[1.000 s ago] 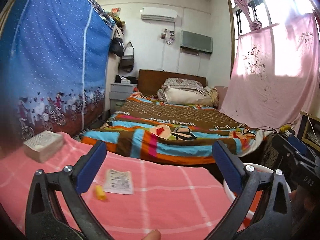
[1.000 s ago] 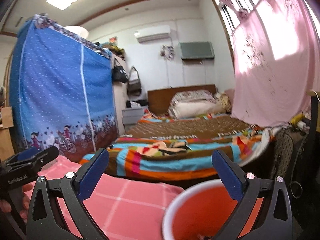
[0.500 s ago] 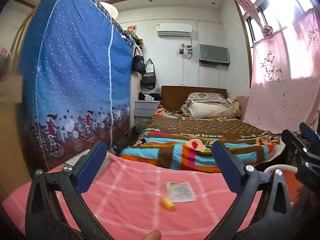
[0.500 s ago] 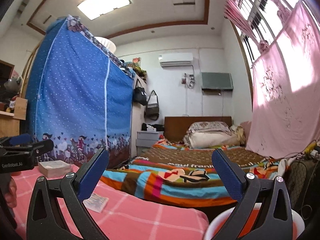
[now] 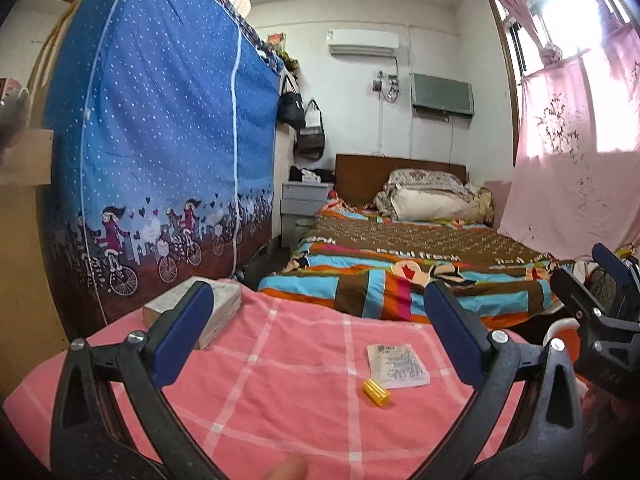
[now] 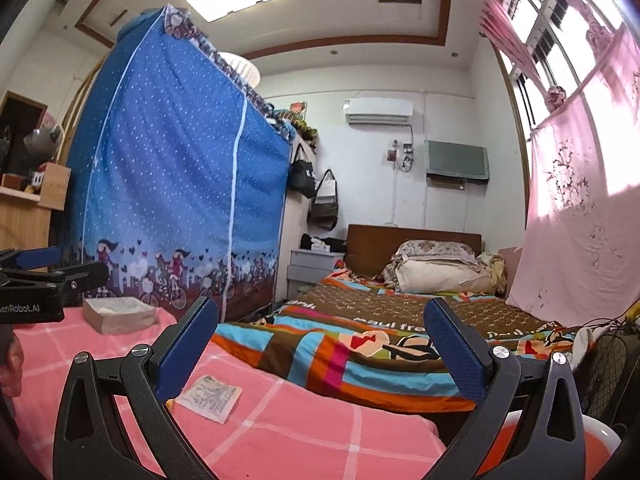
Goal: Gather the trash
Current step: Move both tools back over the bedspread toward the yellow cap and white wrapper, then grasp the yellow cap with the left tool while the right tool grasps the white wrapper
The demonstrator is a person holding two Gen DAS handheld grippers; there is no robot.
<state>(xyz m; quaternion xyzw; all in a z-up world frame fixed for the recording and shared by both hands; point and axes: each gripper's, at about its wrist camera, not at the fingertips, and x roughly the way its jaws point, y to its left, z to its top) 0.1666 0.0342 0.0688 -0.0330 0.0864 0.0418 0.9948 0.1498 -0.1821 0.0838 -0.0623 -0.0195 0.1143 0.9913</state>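
Observation:
On the pink checked tablecloth point(image 5: 280, 380) lie a printed paper packet point(image 5: 398, 366) and, just in front of it, a small yellow cylinder point(image 5: 376, 392). My left gripper point(image 5: 318, 320) hovers open above the cloth, and both pieces sit low between its fingers, toward the right one. The right gripper point(image 6: 320, 332) is open too, with nothing in it. In the right wrist view the packet point(image 6: 210, 394) lies beside the left finger. A white-rimmed bin with an orange inside point(image 6: 596, 428) sits at the bottom right, beyond the table's edge; only its rim point(image 5: 562, 326) shows in the left wrist view.
A grey paper-wrapped block point(image 5: 228, 300) rests at the table's far left. Past the table stand a bed with a striped blanket point(image 5: 400, 280), a blue fabric wardrobe point(image 5: 160, 140) on the left and a pink curtain point(image 5: 568, 168) on the right. A fan grille point(image 6: 616, 360) stands by the bin.
My left gripper swung left, so the packet and yellow piece shifted from left to right in its view. The right gripper rose away from the bin, which dropped to its view's bottom edge.

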